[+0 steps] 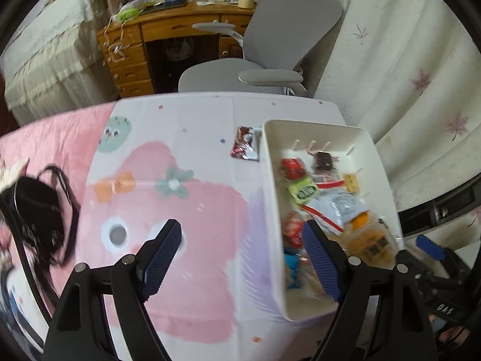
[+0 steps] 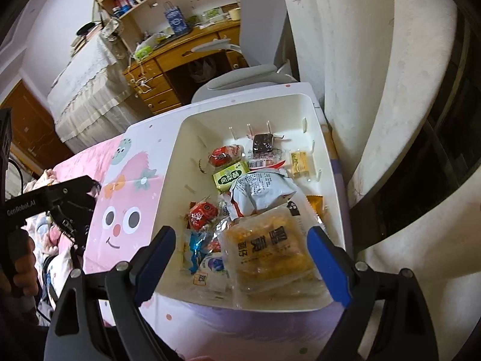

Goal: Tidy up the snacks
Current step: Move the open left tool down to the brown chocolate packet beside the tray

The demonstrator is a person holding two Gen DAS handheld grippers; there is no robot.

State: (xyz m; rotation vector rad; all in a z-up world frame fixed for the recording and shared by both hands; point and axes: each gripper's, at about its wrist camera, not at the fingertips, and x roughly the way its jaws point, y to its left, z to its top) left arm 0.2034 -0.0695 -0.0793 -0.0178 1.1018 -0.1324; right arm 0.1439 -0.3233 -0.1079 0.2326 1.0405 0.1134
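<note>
- The left gripper (image 1: 242, 258) is hovering above the tabletop (image 1: 186, 150) with its jaws spread wide and nothing between them.
- A lone red snack packet (image 1: 246, 146) is lying on the tabletop well ahead of that gripper, just beside the outer left wall of the white bin (image 1: 272, 198).
- The right gripper (image 2: 240, 267) is hanging over the near end of the bin (image 2: 171, 186), likewise released and empty.
- A large orange pastry pack (image 2: 267, 246) is sitting in the bin right between and below its fingers, with the silver-blue bag (image 2: 261, 192), green packet (image 2: 230, 176) and red wrapped candies (image 2: 203, 212) lying farther in.
</note>
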